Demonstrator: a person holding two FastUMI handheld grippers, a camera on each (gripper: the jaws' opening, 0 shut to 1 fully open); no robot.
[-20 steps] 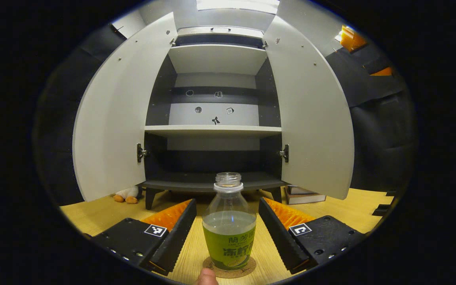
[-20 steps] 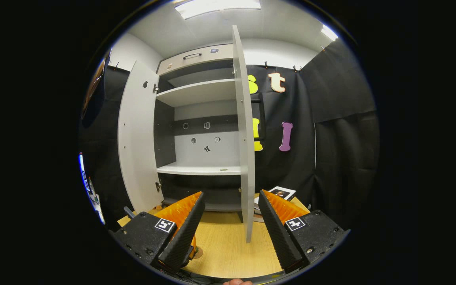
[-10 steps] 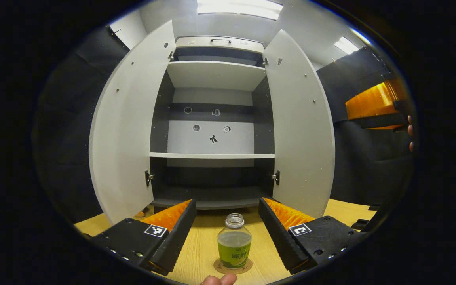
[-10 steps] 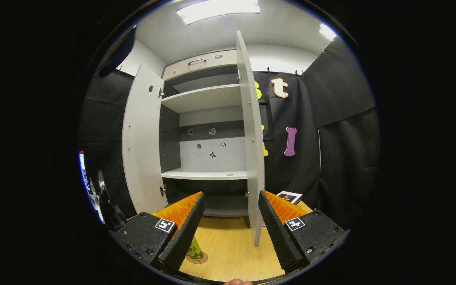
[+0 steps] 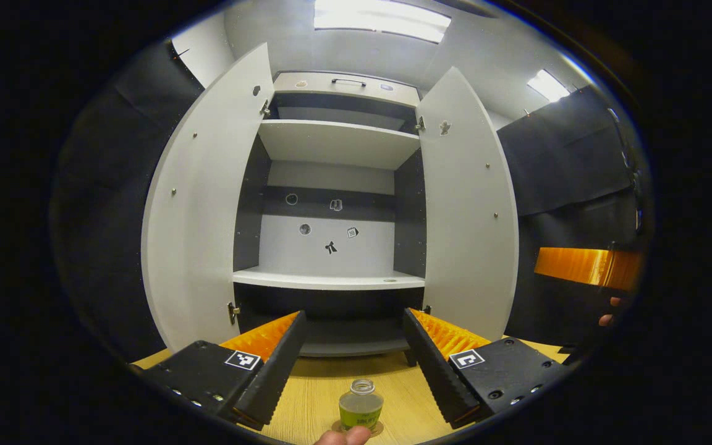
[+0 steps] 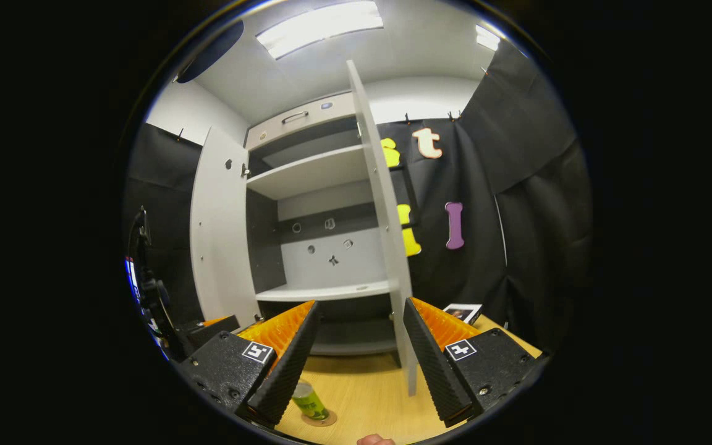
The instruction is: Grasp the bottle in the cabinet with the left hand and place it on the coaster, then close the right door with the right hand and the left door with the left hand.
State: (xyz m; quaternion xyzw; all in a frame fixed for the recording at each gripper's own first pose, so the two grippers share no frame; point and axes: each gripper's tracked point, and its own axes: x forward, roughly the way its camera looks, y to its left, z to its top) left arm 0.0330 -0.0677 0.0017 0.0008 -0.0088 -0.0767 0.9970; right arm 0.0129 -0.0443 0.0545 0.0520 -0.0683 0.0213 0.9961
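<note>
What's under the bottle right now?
A round coaster lies under the bottle, which stands upright on it on the wooden table. The coaster's rim shows around the base; its middle is covered by the bottle.

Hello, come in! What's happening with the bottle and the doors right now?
Left gripper open. Right gripper open. Clear green-labelled plastic bottle standing on round cork coaster. Both grey cabinet doors open; right door edge between the right gripper's fingers, nothing blocking.

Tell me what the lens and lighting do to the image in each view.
Left gripper view: fisheye bows both cabinet doors outward; the ceiling light blows out white; the lower cabinet sits in shadow; the bottle is sharp. Right gripper view: the right door curves; a ceiling light glares.
</note>
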